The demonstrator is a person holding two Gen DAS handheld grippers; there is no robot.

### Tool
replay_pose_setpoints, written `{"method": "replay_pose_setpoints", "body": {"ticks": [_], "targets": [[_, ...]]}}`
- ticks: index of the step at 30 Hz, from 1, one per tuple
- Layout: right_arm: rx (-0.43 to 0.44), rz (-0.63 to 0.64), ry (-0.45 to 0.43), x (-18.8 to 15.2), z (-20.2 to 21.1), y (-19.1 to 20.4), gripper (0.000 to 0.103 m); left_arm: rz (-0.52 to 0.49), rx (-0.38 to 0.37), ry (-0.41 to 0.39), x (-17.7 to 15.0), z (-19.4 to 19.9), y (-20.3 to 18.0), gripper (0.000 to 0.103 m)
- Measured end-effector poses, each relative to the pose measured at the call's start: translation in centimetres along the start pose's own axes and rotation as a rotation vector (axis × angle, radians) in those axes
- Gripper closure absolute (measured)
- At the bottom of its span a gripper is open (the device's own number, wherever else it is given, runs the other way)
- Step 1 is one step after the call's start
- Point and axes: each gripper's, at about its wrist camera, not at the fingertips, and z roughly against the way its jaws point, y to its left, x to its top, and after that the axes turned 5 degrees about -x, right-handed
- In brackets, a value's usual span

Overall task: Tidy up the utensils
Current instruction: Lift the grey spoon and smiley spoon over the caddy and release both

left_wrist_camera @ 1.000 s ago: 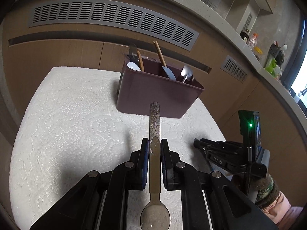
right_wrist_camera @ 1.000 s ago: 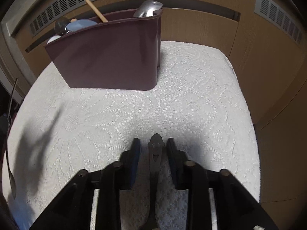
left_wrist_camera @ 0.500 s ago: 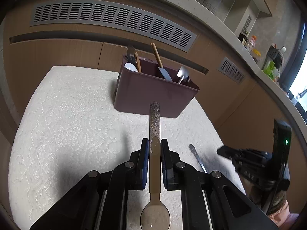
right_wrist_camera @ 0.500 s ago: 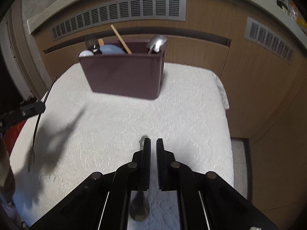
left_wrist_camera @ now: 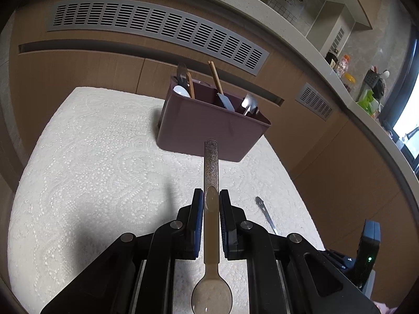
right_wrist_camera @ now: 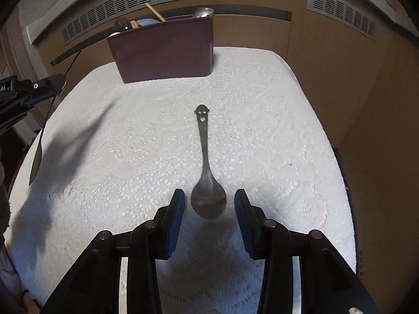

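The left gripper (left_wrist_camera: 211, 204) clamps a long spoon (left_wrist_camera: 211, 172), angled down toward the maroon caddy (left_wrist_camera: 209, 133) at frame centre. The right gripper (right_wrist_camera: 209, 204), jaws just opening, hangs free above a dark spoon (right_wrist_camera: 207, 183) lying on the white lace cloth (right_wrist_camera: 275, 130); wooden cabinets behind.

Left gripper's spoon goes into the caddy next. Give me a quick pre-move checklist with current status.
1. Left gripper shut on the speckled spoon: ok.
2. Spoon handle points toward the maroon caddy: ok.
3. Free slot in the caddy: cannot tell, utensils already stand in it.
4. Right gripper clear of the path: ok, low at the near edge, jaws just opened.
5. Smiley spoon released on the cloth: ok.
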Motion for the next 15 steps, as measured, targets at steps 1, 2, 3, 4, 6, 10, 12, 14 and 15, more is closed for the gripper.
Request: {"method": "replay_pose_setpoints", "body": {"ticks": [1,2,3,4,6,10,12,14,15], "targets": [[-0.024,0.021,0.0,0.2,-0.1,0.3,0.077,0.004,0.001,-0.003,-0.1,0.1,0.0,0.091],[-0.035,0.038,-0.004,0.5,-0.1,0.6,0.077,0.006,0.004,-0.008,-0.1,0.3,0.0,0.091],[-0.041,0.047,-0.02,0.7,0.3,0.7,0.077,0.002,0.012,-0.017,-0.1,0.6,-0.2,0.091],[-0.051,0.058,-0.046,1.1,1.0,0.8,0.077,-0.003,0.017,-0.024,0.0,0.8,-0.3,0.091],[-0.072,0.076,-0.108,2.1,2.5,0.8,0.077,-0.016,0.028,-0.047,0.2,1.5,-0.8,0.091],[-0.071,0.072,-0.247,5.2,6.4,0.0,0.077,-0.045,0.05,-0.111,0.6,2.9,-2.1,0.091],[-0.056,0.057,-0.298,6.6,8.0,-0.4,0.077,-0.056,0.058,-0.132,0.8,3.4,-2.5,0.091],[-0.04,0.039,-0.33,7.7,8.9,-0.7,0.077,-0.061,0.057,-0.149,1.0,3.8,-2.9,0.091],[-0.033,0.033,-0.341,8.1,9.3,-0.8,0.077,-0.063,0.056,-0.156,1.1,3.9,-3.1,0.091]]}}
